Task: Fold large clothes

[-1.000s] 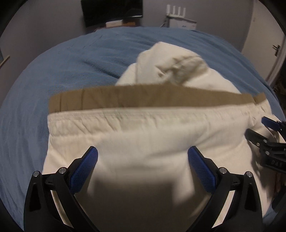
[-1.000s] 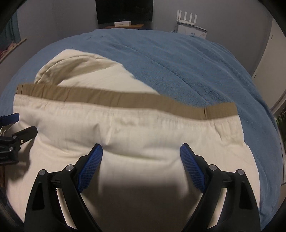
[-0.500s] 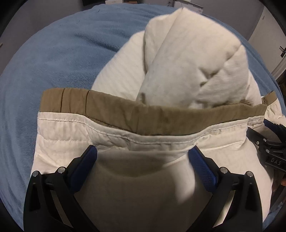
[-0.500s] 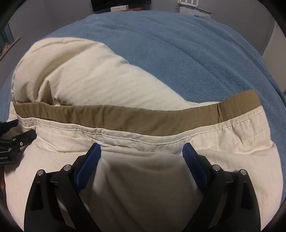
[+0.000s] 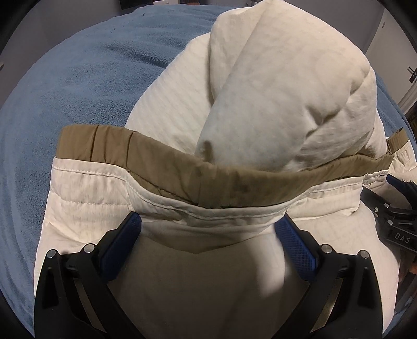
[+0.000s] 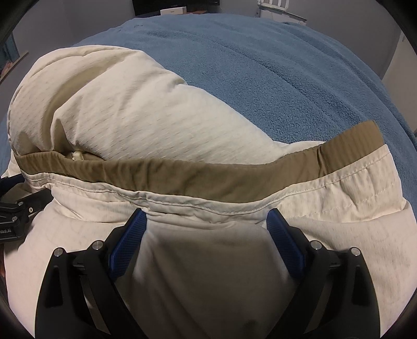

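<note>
A cream garment [image 5: 273, 109] with a tan hem band [image 5: 234, 182] lies folded on the blue bed; it also fills the right wrist view [image 6: 135, 117], with its band [image 6: 208, 180] across the middle. My left gripper [image 5: 208, 234] is open, its blue pads pressed down on the folded cream layer just behind the band. My right gripper [image 6: 207, 229] is open too, resting on the same layer. Each gripper shows at the edge of the other's view: the right [image 5: 393, 221], the left [image 6: 15, 211]. A bulky cream lump rises beyond the band.
The blue blanket [image 5: 86, 86] covers the bed [image 6: 273, 78] around the garment. A dark screen and a white router stand by the far wall [image 6: 281, 10]. A door handle [image 5: 411, 71] shows at the far right.
Both grippers have moved forward and lower over the garment. The tan band and the cream lump now look much nearer and larger. Both stay open.
</note>
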